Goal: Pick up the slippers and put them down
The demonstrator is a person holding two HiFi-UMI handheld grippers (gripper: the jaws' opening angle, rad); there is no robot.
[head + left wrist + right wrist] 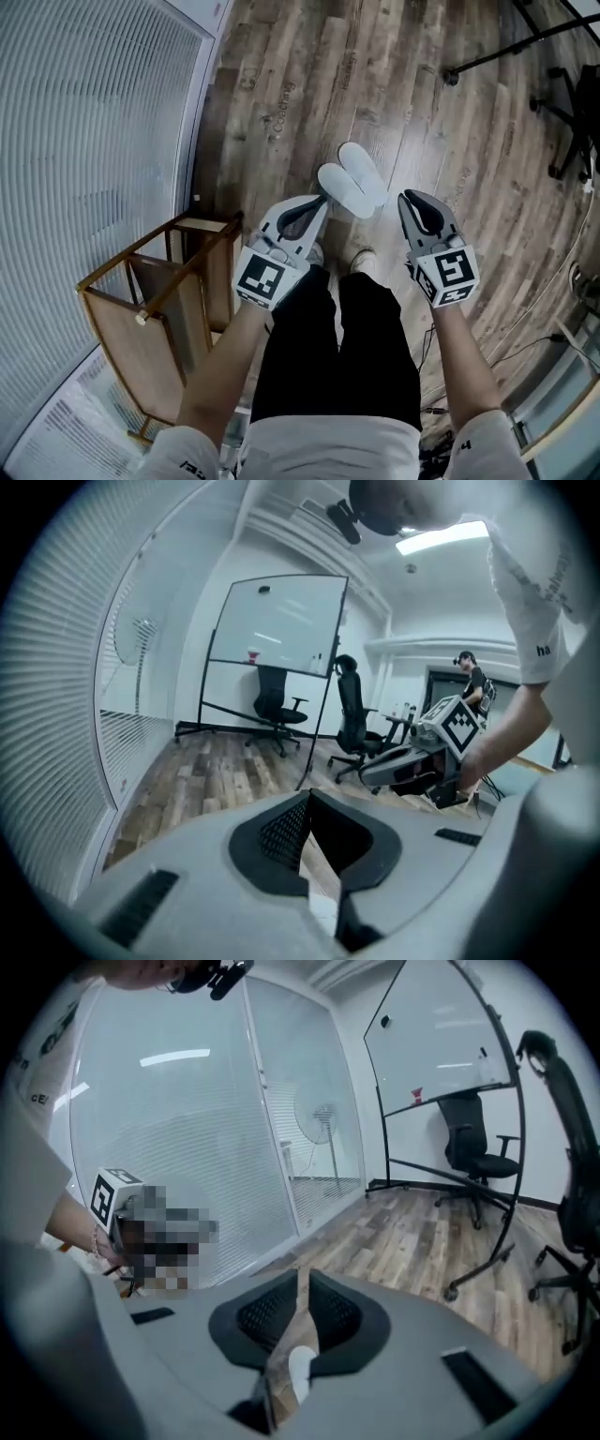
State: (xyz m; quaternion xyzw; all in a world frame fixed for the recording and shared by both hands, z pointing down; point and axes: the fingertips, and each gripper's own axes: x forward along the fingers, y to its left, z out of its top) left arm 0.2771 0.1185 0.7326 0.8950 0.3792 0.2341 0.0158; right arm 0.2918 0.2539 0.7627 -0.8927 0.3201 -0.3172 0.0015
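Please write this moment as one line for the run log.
white slippers: side by side on wooden floor, not held | left gripper: shut, empty | right gripper: shut, empty

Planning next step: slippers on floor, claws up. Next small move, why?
Probably lower the right claw toward the slippers, opening it: it and the left claw are shut and empty, held above the pair lying overlapped on the floor.

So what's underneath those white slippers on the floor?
Wood-plank floor shows all round the slippers, so they seem to lie straight on it. They overlap each other, and the left gripper covers one end; beneath the soles is hidden.
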